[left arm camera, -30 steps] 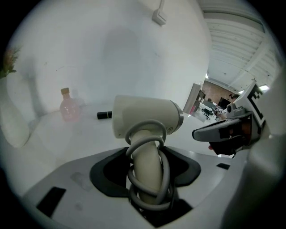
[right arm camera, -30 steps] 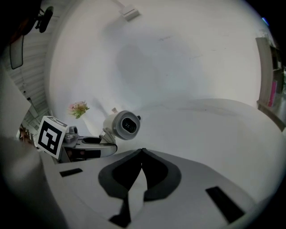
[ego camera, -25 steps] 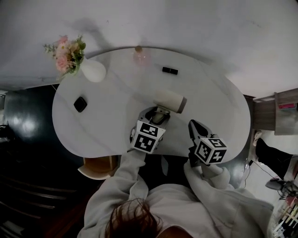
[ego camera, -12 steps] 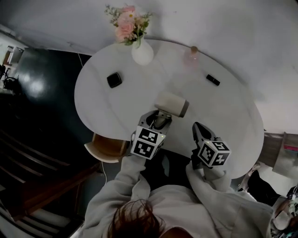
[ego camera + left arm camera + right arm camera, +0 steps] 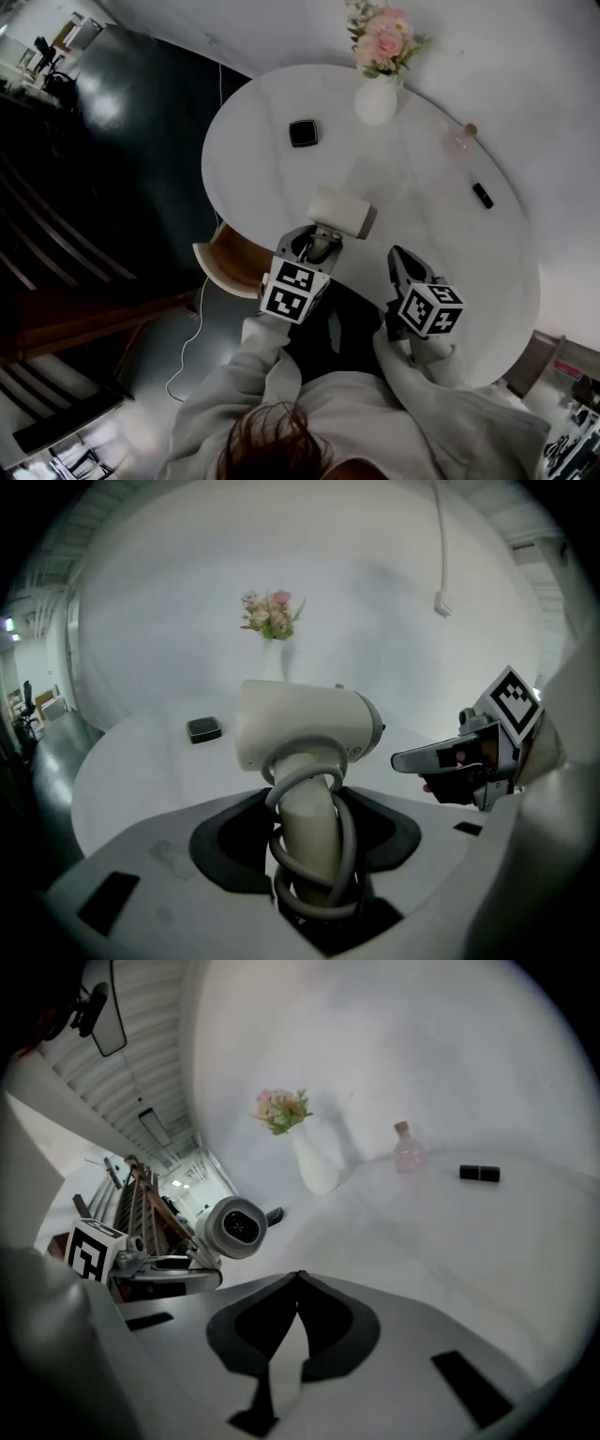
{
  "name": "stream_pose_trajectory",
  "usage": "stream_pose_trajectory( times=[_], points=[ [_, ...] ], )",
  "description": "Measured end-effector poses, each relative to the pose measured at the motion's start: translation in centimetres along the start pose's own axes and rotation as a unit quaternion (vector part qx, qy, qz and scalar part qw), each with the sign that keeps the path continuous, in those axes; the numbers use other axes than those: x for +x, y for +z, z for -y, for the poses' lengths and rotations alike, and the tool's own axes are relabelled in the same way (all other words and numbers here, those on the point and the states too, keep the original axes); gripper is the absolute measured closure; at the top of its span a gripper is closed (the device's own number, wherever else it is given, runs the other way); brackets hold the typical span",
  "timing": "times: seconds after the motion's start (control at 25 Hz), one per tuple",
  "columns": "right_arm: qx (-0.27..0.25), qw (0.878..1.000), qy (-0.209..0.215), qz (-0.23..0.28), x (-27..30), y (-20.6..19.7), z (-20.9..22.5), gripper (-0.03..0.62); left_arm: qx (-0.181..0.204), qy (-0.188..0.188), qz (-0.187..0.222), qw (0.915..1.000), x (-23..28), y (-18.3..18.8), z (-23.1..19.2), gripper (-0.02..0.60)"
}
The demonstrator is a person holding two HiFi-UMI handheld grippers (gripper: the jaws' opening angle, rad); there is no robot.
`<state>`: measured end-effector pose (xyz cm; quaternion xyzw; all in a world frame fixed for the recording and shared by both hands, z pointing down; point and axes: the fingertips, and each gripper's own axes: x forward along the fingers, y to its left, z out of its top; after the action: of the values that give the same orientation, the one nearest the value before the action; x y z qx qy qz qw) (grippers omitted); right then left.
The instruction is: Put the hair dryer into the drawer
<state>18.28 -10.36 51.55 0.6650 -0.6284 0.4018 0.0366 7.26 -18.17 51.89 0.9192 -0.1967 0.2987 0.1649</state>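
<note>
Carry stage, judged. No drawer is to be seen in any view.

- Hair dryer [image 5: 342, 211]: held up off the table [image 5: 441, 216], over its near edge. The handle is clamped between the jaws of the left gripper [image 5: 317, 246], with the barrel lying crosswise above them. The cord [image 5: 309, 892] is coiled round the handle, so the pads bear partly on the coils and not on bare plastic.
- Right gripper [image 5: 397, 261]: jaws drawn together, tips meeting, nothing held. It is carried beside the dryer and apart from it.
- Left on the table, well clear of both grippers: vase of flowers [image 5: 377, 98], small black box [image 5: 303, 132], pink bottle [image 5: 461, 139], short black stick [image 5: 483, 195]. A wooden chair seat [image 5: 230, 258] shows under the near edge.

To do the step well:
- The clamp should be kept firm. A grip over loose coils could slip or let the handle twist, and the barrel's weight sits above the jaws.
- The handle is best kept near upright during the carry, so the barrel is not levered sideways.
- The coils should be watched. A loop that drops could snag on the chair or on the drawer front.
- The free right gripper is probably best used to pull the drawer open, once it is found.
- The dryer should be lowered fully inside before the jaws are released.
</note>
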Motion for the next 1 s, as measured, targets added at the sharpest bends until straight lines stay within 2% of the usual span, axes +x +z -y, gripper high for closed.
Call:
stream_pose_trajectory(
  times=[0.28,0.6,0.84,1.0],
  points=[
    [-0.041,0.998,0.038,-0.029,2.7,-1.0,-4.9,0.545,-0.046,0.051,0.009,0.9976,-4.5,-3.1,-4.2,0.362],
    [-0.091,0.991,0.079,-0.063,5.7,-2.6,-10.8,0.545,-0.104,0.110,0.016,0.9884,-9.8,-7.9,-8.9,0.364],
    [-0.116,0.986,0.090,-0.078,7.2,-4.0,-14.5,0.545,-0.129,0.123,0.009,0.9839,-13.1,-11.3,-11.5,0.365],
    [-0.118,0.987,0.079,-0.078,8.2,-4.4,-16.2,0.545,-0.138,0.121,0.006,0.9830,-14.7,-13.4,-13.1,0.365]
  ],
)
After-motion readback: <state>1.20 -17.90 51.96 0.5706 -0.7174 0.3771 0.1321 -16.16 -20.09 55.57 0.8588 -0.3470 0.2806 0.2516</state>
